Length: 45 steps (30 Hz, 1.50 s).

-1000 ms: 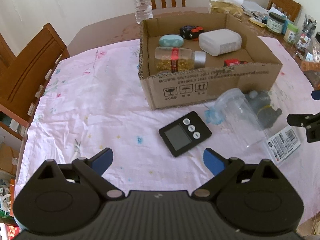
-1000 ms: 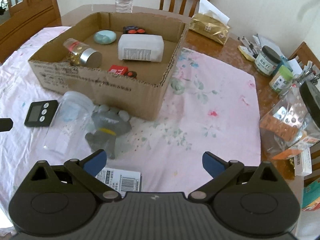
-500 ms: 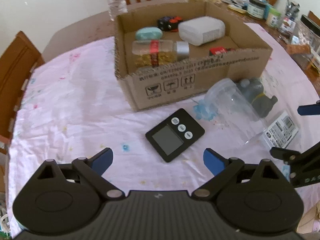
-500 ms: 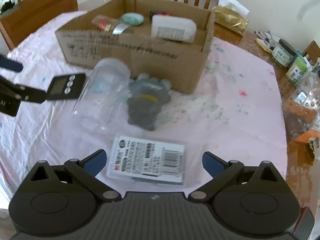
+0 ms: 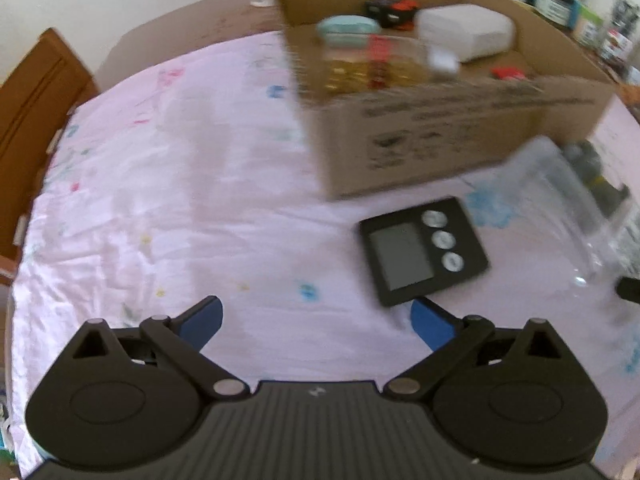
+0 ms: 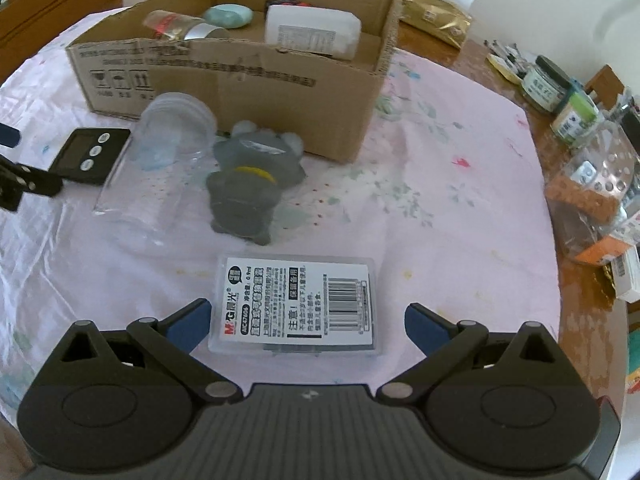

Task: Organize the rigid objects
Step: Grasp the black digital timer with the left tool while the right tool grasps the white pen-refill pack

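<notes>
We see the cardboard box point(image 6: 240, 80) standing on the pink cloth point(image 6: 440, 200), already holding a white container point(image 6: 312, 34), a glass jar point(image 6: 180, 28) and a teal case point(image 6: 228, 16). In front of it lie a clear tumbler point(image 6: 160, 160) on its side, a grey toy point(image 6: 252, 176) and a black timer point(image 5: 424, 250). Our right gripper point(image 6: 306, 318) is spread wide around the flat labelled case point(image 6: 296, 304), its fingers not touching it; our left gripper point(image 5: 316, 320) is likewise wide and empty, with the timer just beside its right fingertip.
</notes>
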Motion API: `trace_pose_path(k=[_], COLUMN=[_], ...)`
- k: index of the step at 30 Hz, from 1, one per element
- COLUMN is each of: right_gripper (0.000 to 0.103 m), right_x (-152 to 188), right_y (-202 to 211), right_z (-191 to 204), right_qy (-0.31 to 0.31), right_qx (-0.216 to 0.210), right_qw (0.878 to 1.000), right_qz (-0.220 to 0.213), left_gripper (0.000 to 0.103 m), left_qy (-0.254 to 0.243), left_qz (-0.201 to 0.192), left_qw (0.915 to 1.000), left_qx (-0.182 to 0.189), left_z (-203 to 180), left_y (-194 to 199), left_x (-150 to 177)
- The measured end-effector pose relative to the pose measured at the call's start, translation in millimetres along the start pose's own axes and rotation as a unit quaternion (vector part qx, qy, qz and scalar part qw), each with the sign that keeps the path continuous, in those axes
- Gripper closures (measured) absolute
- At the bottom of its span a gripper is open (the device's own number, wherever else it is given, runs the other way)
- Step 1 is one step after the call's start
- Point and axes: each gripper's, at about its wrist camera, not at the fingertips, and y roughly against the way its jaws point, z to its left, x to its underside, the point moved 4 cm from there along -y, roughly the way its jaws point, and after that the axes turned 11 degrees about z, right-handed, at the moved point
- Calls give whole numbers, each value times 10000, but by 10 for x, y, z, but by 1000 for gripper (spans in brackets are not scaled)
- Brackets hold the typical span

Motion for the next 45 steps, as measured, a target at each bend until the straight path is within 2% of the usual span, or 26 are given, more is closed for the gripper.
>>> trace_pose_path(k=[2,5,9,13,16,19,26,29,31,34,45], right_gripper=[0,0,0,0,0,0,0,0,0,0,0], right_x=[4,9,20,18,20,11,31,34,34,34,-45], right_y=[-14,-13,-21,-58,-72,-79,-68,-63,-62,-63,-73], right_z=[-17,-13,-8,-65,-60,-59,-54,-52,-49,-45,43], right_qy=[-39,47,242,83,6,8,17,13,4,-2,42], right_qx=[-48,-78,-246,-526,-590,-594,-600,-598,-597,-593,-623], right_qw=[10000,10000,9994,9986,9983,9982,9981,9981,9982,9982,9979], right_qz=[17,4,-38,14,-12,-42,-107,-117,-111,-104,-150], left_gripper=[2,3,3,3,2,1,2,10,22,31,31], left_qy=[112,25,-277,-399,-457,-429,-292,-205,-200,-250,-130], left_qz=[-4,-17,-50,-22,13,-110,-284,-395,-455,-486,-335], left_qw=[9999,9999,9993,9969,9965,9964,9969,9967,9964,9960,9973], left_qx=[-85,-170,262,672,698,720,671,677,688,700,642], left_z=[71,78,-67,-249,-345,-374,-403,-397,-412,-430,-259], left_y=[-14,19,101,82,7,-18,-87,-86,-55,-39,14], left_x=[-20,-21,20,40,30,3,-236,-318,-344,-361,-141])
